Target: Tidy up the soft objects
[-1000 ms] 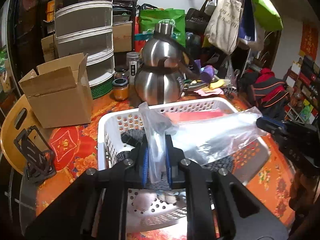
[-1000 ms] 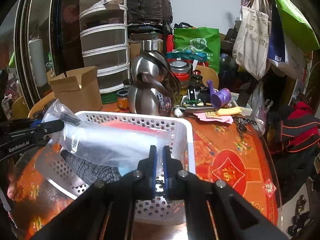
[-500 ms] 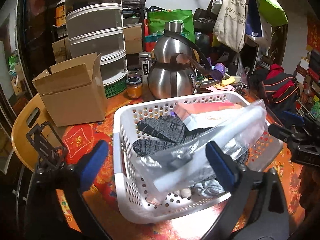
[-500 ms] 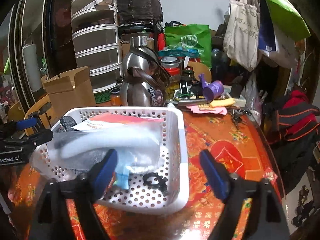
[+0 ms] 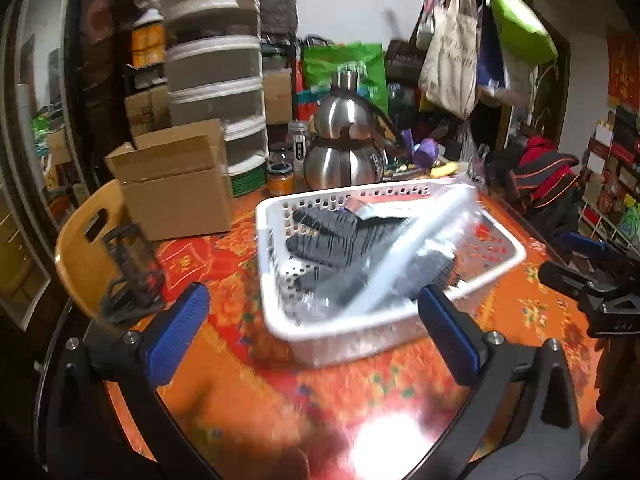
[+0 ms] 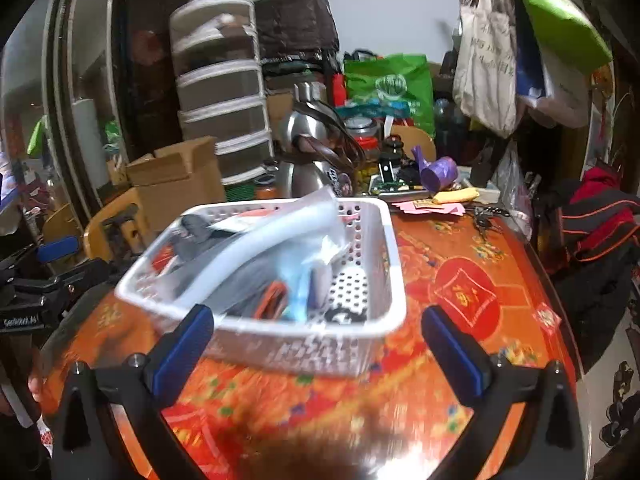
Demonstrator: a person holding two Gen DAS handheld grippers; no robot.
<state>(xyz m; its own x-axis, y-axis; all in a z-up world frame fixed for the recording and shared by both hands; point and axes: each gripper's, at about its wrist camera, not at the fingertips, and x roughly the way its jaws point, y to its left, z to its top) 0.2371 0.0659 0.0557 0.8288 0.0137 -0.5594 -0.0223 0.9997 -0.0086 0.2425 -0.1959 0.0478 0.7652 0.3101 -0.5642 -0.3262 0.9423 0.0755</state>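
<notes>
A white perforated basket (image 5: 276, 312) stands on the orange-red tablecloth; it also shows in the right wrist view (image 6: 384, 280). In it lie a clear plastic bag (image 5: 416, 248) with a white roll inside, dark grey knitted socks (image 5: 328, 236) and a red packet. The bag also shows in the right wrist view (image 6: 280, 232). My left gripper (image 5: 316, 332) is open and empty, held back from the basket's near side. My right gripper (image 6: 320, 344) is open and empty, short of the basket's near rim. Each gripper shows at the edge of the other's view.
A cardboard box (image 5: 176, 188), a steel kettle (image 5: 344, 152), a small jar (image 5: 278, 178) and stacked drawers (image 5: 216, 92) stand behind the basket. A wooden chair back (image 5: 88, 244) is at the left. A purple cup (image 6: 438, 172) and papers lie at the far right.
Both grippers were shut on the plastic bag over the basket a second ago. They opened, dropped the bag into the basket, and have pulled back from it.
</notes>
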